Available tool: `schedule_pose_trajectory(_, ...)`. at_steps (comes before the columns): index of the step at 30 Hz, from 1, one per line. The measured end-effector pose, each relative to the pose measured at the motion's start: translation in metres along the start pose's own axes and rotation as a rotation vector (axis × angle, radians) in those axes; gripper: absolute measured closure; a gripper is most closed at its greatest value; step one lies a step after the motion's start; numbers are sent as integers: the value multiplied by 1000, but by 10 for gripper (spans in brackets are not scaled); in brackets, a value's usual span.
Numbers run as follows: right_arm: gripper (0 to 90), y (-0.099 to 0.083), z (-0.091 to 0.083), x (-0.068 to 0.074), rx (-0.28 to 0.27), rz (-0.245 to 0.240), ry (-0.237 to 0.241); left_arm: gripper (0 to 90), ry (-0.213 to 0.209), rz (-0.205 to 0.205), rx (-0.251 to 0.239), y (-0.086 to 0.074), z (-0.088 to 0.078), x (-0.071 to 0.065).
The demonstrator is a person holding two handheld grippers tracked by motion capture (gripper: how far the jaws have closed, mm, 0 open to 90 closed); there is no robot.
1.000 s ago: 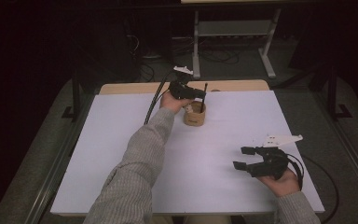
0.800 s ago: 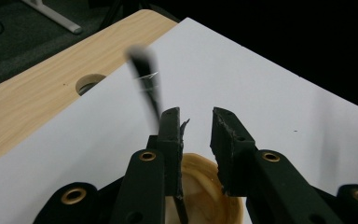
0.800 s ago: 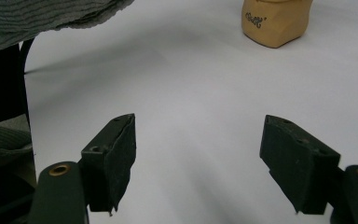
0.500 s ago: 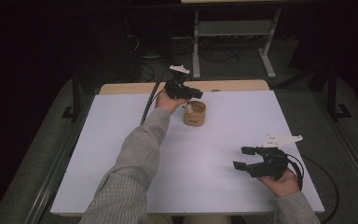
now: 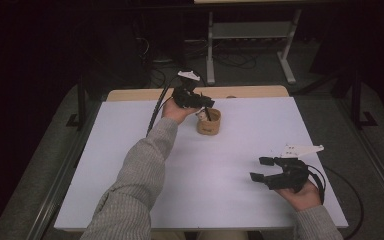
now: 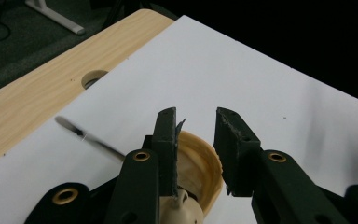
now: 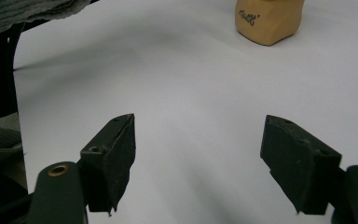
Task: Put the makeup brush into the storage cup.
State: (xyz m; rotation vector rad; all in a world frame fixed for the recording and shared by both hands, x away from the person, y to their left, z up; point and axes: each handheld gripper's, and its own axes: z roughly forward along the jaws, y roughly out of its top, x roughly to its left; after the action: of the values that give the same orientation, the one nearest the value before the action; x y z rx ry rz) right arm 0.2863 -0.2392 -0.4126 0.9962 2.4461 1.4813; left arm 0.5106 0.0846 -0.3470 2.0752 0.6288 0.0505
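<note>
A tan cup [image 5: 208, 122] stands on the white table top [image 5: 130, 150], behind its middle. A thin dark stick [image 5: 207, 114] and a small white piece [image 5: 200, 116] sit in the cup. My left gripper [image 5: 210, 103] hovers just above the cup's far-left rim. In the left gripper view the jaws stand apart over the cup's rim [image 6: 207, 163], open [image 6: 196, 116], with the blurred stick [image 6: 91, 139] slanting out to the left. My right gripper [image 5: 261, 169] rests low at the front right, wide open [image 7: 198, 140], nothing between its jaws; the cup [image 7: 268, 18] is far ahead.
A wooden strip [image 5: 250, 92] with a round hole [image 6: 94, 78] runs along the table's far edge. Beyond it stands a metal frame [image 5: 252, 30] on the dark floor. Cables trail from both grippers. The person's grey sleeve [image 5: 140, 170] crosses the left-middle of the table.
The left gripper has drawn back a little from over the cup. The dark stick that stood up by its jaws now sits lower in the cup. The right hand has stayed still.
</note>
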Motion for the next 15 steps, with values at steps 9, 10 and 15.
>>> schedule_pose_trajectory(9, 243, 0, -1, -1, -8, -2, -19, 652, 8, 4, 6, -8, -13, -6)
schedule_pose_trajectory(10, 243, 0, -1, -1, -8, -1, -23, 650, 12, 2, 5, -9, -14, -7)
schedule_pose_trajectory(15, 243, 0, -1, -1, -8, -3, -33, 642, 24, -1, -2, -14, -23, -11)
